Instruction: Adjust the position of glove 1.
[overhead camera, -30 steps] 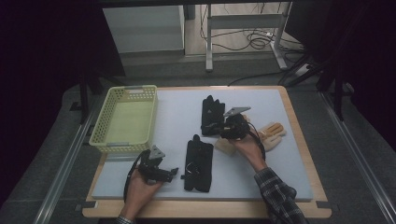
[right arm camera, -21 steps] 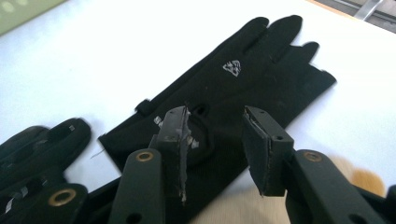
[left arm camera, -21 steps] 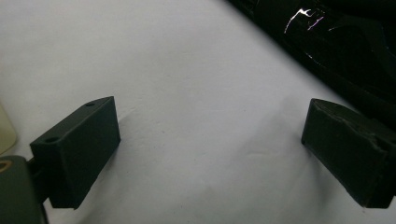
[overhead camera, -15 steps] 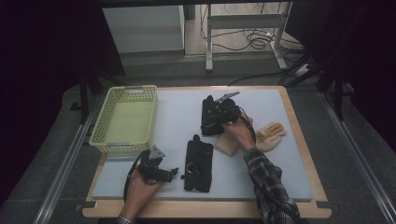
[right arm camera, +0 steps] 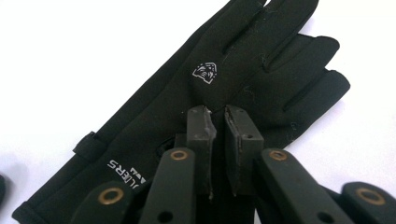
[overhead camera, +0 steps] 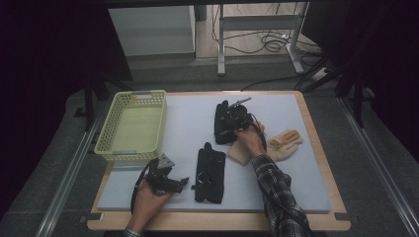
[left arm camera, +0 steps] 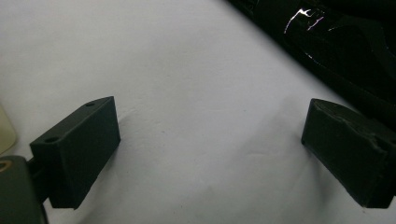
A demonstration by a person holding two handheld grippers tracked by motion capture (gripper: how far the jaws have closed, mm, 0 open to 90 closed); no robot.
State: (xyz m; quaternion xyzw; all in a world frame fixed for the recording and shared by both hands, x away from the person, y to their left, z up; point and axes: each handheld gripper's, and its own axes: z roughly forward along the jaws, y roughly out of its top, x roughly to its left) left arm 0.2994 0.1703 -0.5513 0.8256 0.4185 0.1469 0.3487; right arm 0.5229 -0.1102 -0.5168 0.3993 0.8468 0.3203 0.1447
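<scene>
Two grippers — right gripper jaws just closing, pinching the black glove; left gripper jaws apart.

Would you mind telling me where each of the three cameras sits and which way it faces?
High view: above the person's side, facing forward and down on the table; forearms and both hands show.
Left gripper view: rides the left gripper, facing the mat between its wide-open jaws.
Right gripper view: rides the right gripper, facing the far black glove; its jaws have just closed, pinching the fabric.
Shared: high and right gripper views both show that glove.
</scene>
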